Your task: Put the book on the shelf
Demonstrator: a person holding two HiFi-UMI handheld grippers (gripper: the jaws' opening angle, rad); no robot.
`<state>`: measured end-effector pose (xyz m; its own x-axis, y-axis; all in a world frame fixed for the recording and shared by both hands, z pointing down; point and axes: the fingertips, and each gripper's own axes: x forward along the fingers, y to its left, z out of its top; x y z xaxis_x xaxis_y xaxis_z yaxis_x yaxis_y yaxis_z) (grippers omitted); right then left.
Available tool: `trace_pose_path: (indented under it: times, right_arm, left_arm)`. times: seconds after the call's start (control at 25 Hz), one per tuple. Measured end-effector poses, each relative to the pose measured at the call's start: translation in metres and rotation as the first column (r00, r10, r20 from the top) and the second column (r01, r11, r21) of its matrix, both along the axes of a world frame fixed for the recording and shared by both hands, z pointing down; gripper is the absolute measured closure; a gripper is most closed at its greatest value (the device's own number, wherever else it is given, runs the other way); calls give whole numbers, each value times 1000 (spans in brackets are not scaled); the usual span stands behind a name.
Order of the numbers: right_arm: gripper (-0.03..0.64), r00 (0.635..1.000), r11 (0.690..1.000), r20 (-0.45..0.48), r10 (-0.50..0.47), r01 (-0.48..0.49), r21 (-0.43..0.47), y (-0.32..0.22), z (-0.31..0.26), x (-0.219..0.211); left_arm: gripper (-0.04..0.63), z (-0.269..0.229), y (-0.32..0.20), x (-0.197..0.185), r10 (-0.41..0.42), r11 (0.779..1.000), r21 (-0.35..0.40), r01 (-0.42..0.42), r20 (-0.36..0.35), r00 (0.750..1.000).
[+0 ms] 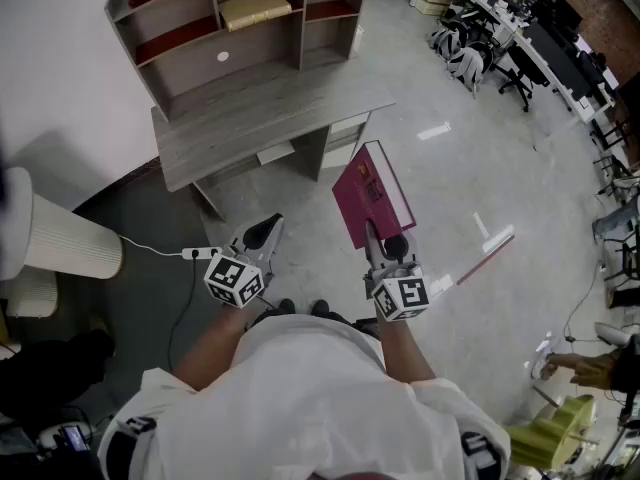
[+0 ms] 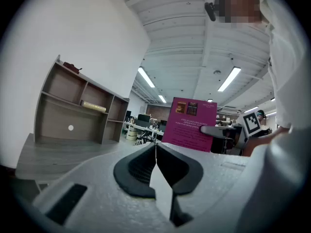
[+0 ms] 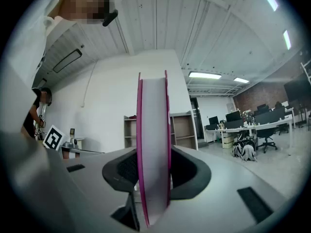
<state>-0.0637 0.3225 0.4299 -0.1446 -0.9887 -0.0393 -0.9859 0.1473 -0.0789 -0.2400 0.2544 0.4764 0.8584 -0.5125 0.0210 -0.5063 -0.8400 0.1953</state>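
Observation:
A magenta book [image 1: 370,194] stands upright in my right gripper [image 1: 382,240], whose jaws are shut on its lower edge. In the right gripper view the book [image 3: 153,144] shows edge-on, white pages between pink covers, pressed between the dark pads. My left gripper [image 1: 262,234] hangs beside it to the left, shut and empty; its pads [image 2: 167,171] meet in the left gripper view, where the book's back cover [image 2: 190,123] shows at the right. The wooden shelf unit [image 1: 235,23] stands on a grey desk [image 1: 270,118] ahead, well beyond both grippers.
A yellow-beige book [image 1: 255,8] lies in the shelf's upper middle compartment. A white round bin [image 1: 62,238] and a power strip with cable [image 1: 198,253] sit at the left. Office desks and chairs [image 1: 520,38] line the far right. A pink-and-white strip [image 1: 487,253] lies on the floor.

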Motion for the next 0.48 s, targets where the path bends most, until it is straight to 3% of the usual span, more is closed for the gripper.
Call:
trace_pose_path:
  times: [0.16,0.48]
  right_arm:
    - [471,1000,1000,5,-10,10,14,2,-5,8]
    - [471,1000,1000,10,5,-5,29,13,-5,28]
  left_arm:
    - [577,-13,5,7,-19,1000,17,20,-42,999]
    - [577,-16,12,29,26,999,33,-25,-37,999]
